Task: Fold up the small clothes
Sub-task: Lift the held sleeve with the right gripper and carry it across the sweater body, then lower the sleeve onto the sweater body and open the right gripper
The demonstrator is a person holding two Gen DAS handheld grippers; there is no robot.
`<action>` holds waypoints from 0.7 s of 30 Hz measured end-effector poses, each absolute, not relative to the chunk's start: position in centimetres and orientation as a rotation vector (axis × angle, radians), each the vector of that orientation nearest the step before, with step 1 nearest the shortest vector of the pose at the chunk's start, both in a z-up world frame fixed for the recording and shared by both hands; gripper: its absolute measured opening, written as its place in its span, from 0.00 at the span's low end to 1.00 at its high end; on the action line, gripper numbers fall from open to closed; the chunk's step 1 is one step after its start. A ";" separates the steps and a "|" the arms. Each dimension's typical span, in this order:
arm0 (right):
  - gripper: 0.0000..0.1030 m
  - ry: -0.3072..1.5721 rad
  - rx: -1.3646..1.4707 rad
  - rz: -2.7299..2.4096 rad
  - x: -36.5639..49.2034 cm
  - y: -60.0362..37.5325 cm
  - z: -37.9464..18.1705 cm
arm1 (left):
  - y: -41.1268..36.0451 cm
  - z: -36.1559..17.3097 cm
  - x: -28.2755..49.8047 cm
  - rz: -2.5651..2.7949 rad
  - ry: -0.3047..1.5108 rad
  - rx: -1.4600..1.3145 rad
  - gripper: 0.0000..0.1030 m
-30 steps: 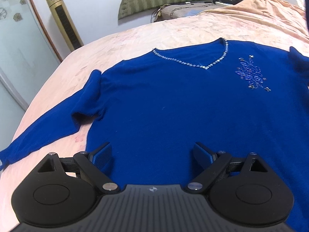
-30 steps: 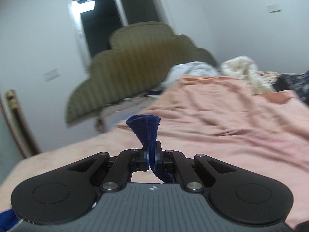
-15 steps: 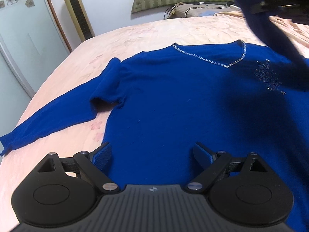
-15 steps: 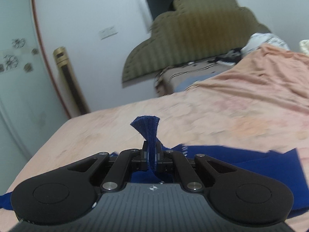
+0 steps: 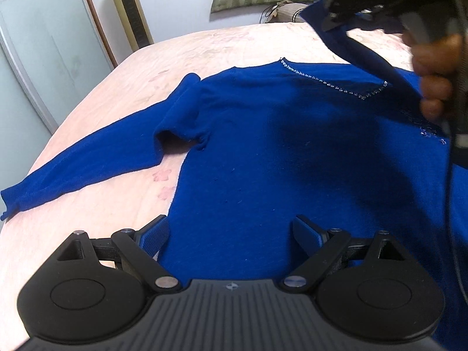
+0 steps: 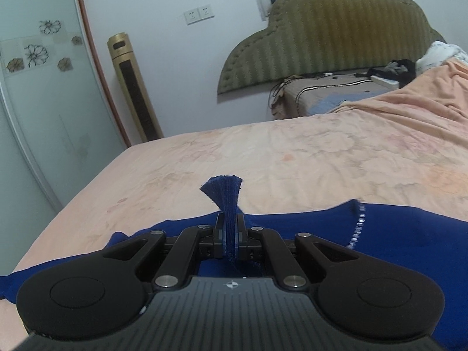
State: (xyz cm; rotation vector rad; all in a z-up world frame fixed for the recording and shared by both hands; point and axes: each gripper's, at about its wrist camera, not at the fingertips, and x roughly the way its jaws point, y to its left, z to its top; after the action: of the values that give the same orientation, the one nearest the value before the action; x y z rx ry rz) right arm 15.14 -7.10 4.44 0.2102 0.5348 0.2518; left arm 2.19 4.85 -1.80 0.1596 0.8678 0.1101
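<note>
Sweater [image 5: 263, 152] in deep blue lies front-up on the peach-sheeted bed [image 5: 204, 46], one sleeve lifted by its cuff.

Right gripper [image 6: 230, 231] has its jaws pressed together on the sleeve cuff [image 6: 223, 193], holding it above the sweater's chest; the other sleeve [image 5: 87, 169] stretches flat toward the bed edge. Left gripper [image 5: 231, 234] hovers over the hem, jaws spread wide, nothing between them.
</note>
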 end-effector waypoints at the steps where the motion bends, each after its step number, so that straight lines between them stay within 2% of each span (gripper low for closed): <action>1: 0.06 0.536 0.204 0.261 15.4 -6.6 4.5 | 5.0 -1.9 2.2 0.111 0.869 0.158 0.89; 17: 0.07 0.634 0.145 0.341 17.5 -0.8 2.1 | 5.4 -2.3 2.3 0.122 0.880 0.157 0.89; 19: 0.16 0.690 0.171 0.377 17.9 -1.1 1.1 | 5.3 -2.3 2.4 0.124 0.881 0.158 0.89; 21: 0.19 0.749 0.228 0.400 18.2 -1.8 0.2 | 5.4 -2.3 2.4 0.126 0.884 0.156 0.89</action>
State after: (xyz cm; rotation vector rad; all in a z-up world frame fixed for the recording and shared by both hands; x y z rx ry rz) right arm 18.21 -1.81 0.21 0.2282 0.7493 0.4004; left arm 2.42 5.42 -2.33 0.1559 0.8836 0.1261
